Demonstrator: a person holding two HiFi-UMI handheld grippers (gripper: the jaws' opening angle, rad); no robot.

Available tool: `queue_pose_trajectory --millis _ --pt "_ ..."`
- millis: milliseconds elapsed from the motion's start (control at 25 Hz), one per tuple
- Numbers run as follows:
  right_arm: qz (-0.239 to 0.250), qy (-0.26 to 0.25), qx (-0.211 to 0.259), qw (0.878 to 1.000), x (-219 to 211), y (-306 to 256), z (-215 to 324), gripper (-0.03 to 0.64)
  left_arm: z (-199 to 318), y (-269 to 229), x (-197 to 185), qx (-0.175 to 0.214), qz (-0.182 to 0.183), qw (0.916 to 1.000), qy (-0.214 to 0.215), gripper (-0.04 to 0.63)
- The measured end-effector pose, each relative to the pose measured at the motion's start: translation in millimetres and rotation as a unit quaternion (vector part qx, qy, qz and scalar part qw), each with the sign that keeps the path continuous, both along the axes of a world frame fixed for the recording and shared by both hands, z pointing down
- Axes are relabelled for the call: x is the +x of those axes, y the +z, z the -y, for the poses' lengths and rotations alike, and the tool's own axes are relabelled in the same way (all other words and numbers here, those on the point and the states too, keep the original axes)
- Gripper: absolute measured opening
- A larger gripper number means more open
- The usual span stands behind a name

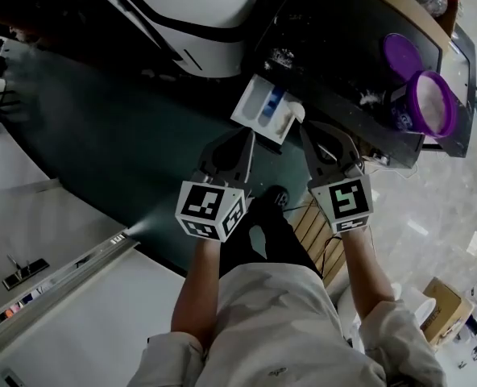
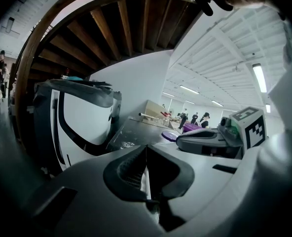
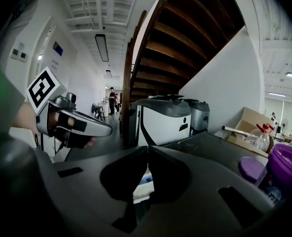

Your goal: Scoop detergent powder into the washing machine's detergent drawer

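Note:
The white detergent drawer (image 1: pixel 267 111) with a blue compartment stands pulled out from the dark washing machine (image 1: pixel 327 31). An open purple tub of detergent powder (image 1: pixel 432 103) sits on the machine's top, with its purple lid (image 1: pixel 402 55) lying beside it. My left gripper (image 1: pixel 245 138) hovers just left of the drawer's front, jaws shut with nothing in them. At the drawer's right corner, my right gripper (image 1: pixel 307 131) is also shut and holds nothing. The right gripper view shows a bit of the drawer (image 3: pixel 143 179) behind the closed jaws, and the tub (image 3: pixel 286 167) at the far right.
A white appliance with black stripes (image 1: pixel 198 14) stands left of the washing machine. A wooden slat stool (image 1: pixel 319 232) is by the person's legs. A cardboard box (image 1: pixel 440 305) sits on the floor at the right. A wooden staircase (image 3: pixel 195 38) rises overhead.

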State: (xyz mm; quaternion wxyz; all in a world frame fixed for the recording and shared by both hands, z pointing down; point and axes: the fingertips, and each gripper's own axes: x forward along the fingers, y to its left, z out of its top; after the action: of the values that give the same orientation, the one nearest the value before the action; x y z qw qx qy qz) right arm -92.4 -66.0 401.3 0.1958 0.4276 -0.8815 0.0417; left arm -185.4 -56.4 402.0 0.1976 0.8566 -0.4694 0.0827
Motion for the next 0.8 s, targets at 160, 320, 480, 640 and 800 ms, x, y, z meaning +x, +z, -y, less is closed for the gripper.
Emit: queue_pose_trajectory --millis 160,320,480,640,800 --pt "0.004 -0.006 0.011 1.0 -0.6 -19.0 -4.1 0.009 -0.4 -12.3 1.0 0.013 0.004 0.9999 0.003 0.02" --pt "0.011 -0.003 0.024 1.0 2.2 -34.6 -6.4 0.009 -0.5 -24.1 1.3 0.026 0.009 0.9996 0.004 0.02" --pt "0.02 -0.001 0.035 0.999 4.5 -49.0 -9.5 0.009 -3.9 -36.2 2.3 0.039 0.012 0.9992 0.004 0.02" --pt "0.028 0.0 0.045 0.999 7.5 -62.6 -12.6 0.011 -8.6 -45.2 5.6 0.047 0.017 0.9987 0.008 0.02" --pt "0.039 0.003 0.052 0.998 11.5 -75.9 -15.0 0.011 -11.7 -54.2 9.4 0.055 0.021 0.9982 0.013 0.02"
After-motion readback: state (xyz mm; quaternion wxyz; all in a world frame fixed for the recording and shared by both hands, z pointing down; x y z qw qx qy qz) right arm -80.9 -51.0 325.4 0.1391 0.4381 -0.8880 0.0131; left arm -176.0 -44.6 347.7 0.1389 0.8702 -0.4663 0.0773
